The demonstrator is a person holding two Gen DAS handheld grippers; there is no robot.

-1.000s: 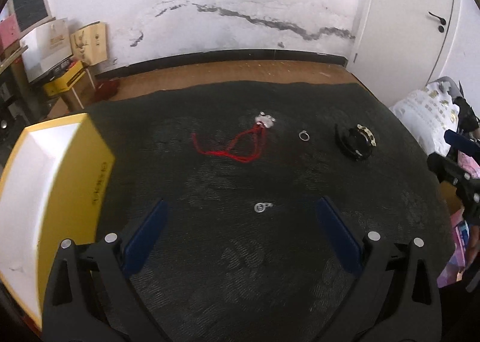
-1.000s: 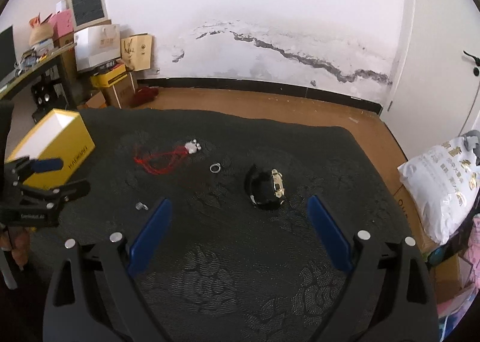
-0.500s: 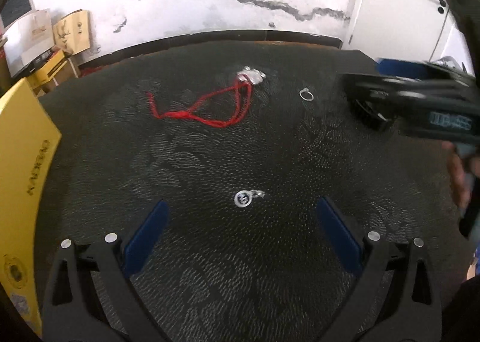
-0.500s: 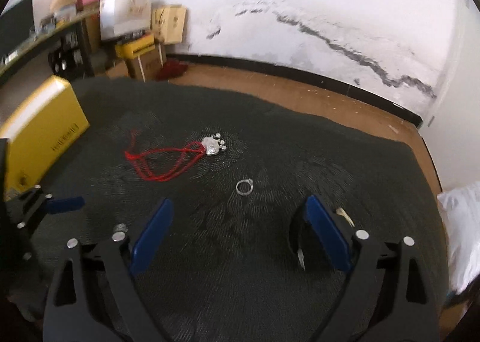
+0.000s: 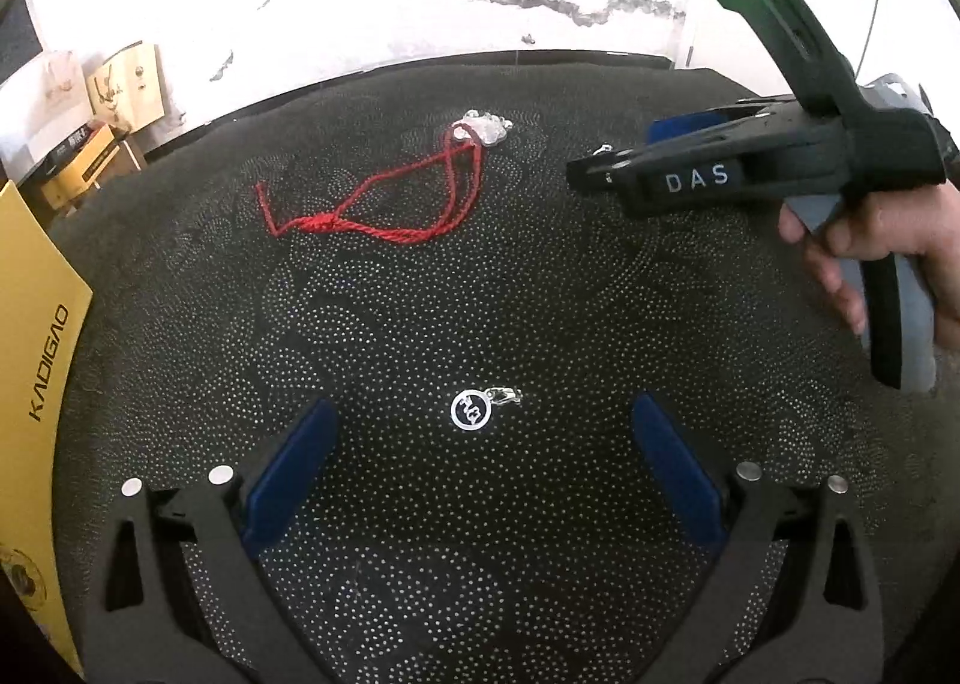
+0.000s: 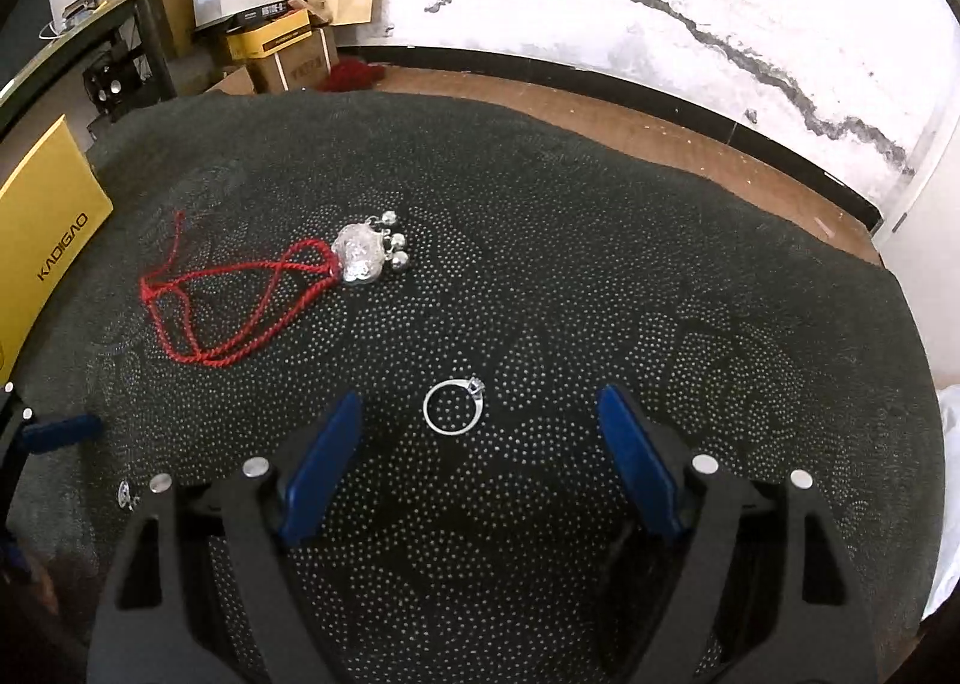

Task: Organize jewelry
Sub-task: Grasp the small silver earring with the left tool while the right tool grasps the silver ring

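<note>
Ring [image 6: 453, 407]: right wrist view; lying flat on the dotted cloth [image 6: 660, 294] ahead of my right gripper [image 6: 480, 453], stone setting pointing up-right.
Handling: I am judging it light, stiff, slippery; best pinched across the band.
Right jaws: closing, holding nothing.
Charm [image 5: 472, 410]: left wrist view; lying flat, clasp pointing right.
Left gripper [image 5: 480, 447]: I am holding it wide apart, empty.

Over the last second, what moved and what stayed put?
Both grippers came down closer to the mat. The right gripper swung left, off the black case and over the ring, its jaws closing with nothing gripped. The left gripper lowered onto the round charm, open. Necklace, ring, charm and yellow box did not move.
</note>
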